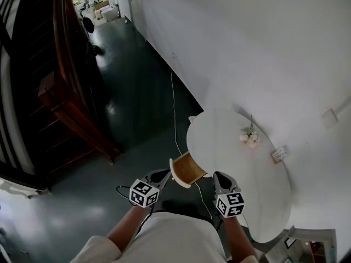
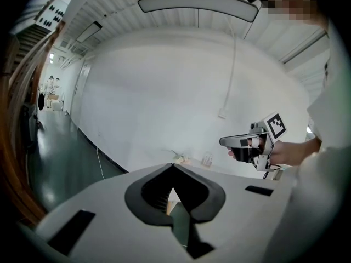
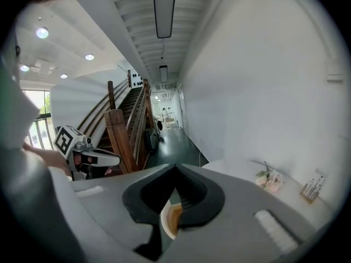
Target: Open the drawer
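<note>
The drawer point(image 1: 186, 169) stands pulled out from the near edge of the round white table point(image 1: 236, 163), showing its wooden inside and white front. My left gripper point(image 1: 159, 176) hovers just left of the drawer and my right gripper point(image 1: 221, 178) just right of it, both apart from it. In the left gripper view the left gripper point(image 2: 173, 165) is shut, tips together, with nothing held. The right gripper point(image 3: 175, 166) also has its tips together and empty; the drawer point(image 3: 171, 218) shows below through the gap between its jaws.
A small bunch of flowers point(image 1: 249, 137) and a little stand point(image 1: 279, 154) sit on the table near the white wall. A thin cable point(image 1: 174, 108) runs along the dark floor. A wooden staircase point(image 1: 66, 108) rises at the left.
</note>
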{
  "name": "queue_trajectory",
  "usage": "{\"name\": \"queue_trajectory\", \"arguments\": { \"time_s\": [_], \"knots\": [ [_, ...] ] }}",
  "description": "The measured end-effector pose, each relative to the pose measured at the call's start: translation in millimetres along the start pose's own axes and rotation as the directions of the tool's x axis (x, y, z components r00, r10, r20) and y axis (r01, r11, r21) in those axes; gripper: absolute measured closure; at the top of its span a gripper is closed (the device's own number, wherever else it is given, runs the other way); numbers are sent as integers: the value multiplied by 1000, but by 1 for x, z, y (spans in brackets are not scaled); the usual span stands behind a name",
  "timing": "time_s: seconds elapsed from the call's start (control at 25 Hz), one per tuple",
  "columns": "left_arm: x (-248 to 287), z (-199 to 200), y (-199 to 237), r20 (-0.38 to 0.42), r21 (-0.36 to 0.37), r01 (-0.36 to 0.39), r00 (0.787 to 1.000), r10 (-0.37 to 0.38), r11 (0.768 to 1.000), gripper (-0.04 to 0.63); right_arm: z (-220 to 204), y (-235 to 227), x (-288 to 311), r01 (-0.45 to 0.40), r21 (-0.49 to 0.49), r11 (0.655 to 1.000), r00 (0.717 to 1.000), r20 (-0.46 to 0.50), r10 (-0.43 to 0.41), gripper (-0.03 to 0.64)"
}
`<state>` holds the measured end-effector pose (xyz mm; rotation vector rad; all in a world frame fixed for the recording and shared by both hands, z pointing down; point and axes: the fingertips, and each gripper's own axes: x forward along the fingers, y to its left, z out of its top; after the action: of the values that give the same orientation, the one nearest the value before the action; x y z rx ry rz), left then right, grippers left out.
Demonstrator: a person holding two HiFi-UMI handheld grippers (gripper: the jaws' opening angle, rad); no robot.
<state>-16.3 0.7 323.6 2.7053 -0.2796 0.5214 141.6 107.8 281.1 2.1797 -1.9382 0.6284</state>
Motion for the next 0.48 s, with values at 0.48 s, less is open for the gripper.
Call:
{"name": "queue_trajectory", "arguments": {
  "time_s": [0.48],
  "knots": [
    [-27,44,-42,120,-8,-68,990,68,998,588,39,-34,-54,-28,-64,998,994,100,34,606]
  ]
}}
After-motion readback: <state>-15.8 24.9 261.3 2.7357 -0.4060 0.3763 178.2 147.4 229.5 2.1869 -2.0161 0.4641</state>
